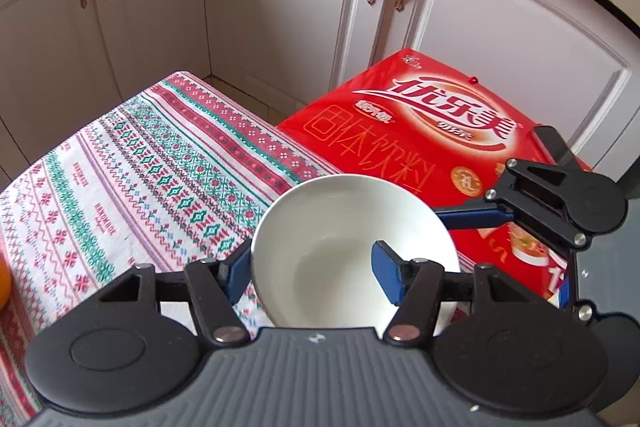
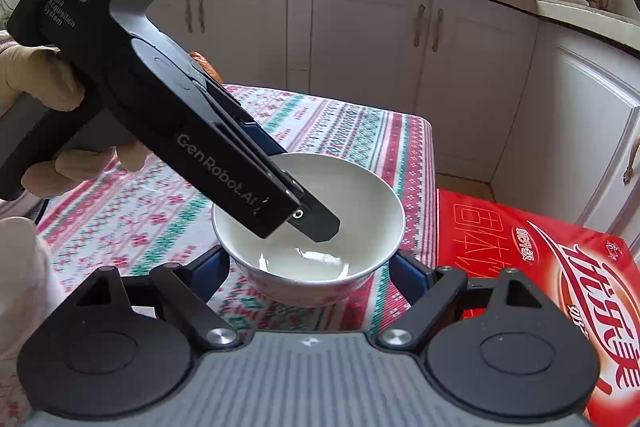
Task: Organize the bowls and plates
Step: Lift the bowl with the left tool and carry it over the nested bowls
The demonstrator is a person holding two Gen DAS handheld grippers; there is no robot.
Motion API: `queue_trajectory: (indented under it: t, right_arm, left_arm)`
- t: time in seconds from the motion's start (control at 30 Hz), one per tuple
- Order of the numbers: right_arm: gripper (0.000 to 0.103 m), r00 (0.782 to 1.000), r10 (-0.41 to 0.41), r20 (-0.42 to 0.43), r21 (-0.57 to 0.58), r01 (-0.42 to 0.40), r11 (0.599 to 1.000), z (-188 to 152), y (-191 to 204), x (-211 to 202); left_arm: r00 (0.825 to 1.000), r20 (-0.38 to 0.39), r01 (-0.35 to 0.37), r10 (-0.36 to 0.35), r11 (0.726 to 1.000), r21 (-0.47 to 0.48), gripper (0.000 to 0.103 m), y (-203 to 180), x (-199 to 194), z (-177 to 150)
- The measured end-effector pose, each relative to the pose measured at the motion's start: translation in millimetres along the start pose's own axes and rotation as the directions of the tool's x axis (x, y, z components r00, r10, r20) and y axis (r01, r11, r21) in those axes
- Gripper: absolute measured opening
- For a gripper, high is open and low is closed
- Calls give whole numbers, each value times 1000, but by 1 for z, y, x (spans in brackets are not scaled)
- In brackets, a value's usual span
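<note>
White bowl (image 1: 352, 251) mouth up, rim clamped by left claw (image 1: 316, 269), round

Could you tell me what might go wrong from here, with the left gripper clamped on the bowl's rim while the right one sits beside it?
1. The left gripper pinches only one wall of the white bowl, one finger inside; the smooth rim could slip or tilt out.
2. The right gripper straddles the bowl's base with jaws apart; lifting could knock against it.
3. The bowl is near the edge of the patterned tablecloth, above the red box; a slip could send it off.
</note>
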State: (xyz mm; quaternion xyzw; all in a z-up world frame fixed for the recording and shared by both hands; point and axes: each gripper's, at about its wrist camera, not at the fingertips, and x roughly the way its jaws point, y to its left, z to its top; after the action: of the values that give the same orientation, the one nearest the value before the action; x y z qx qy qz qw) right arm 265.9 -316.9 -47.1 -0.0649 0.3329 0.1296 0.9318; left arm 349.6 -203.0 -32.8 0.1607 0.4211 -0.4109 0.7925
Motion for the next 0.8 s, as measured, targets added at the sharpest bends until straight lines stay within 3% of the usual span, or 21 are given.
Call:
queue_trajectory:
  t: [0.8]
  right_arm:
    - [90,992,120,34,-69,-117,991,6,83,-99]
  left_arm:
    - [991,113,-71,78,995,-66,61,-45,-129,-72]
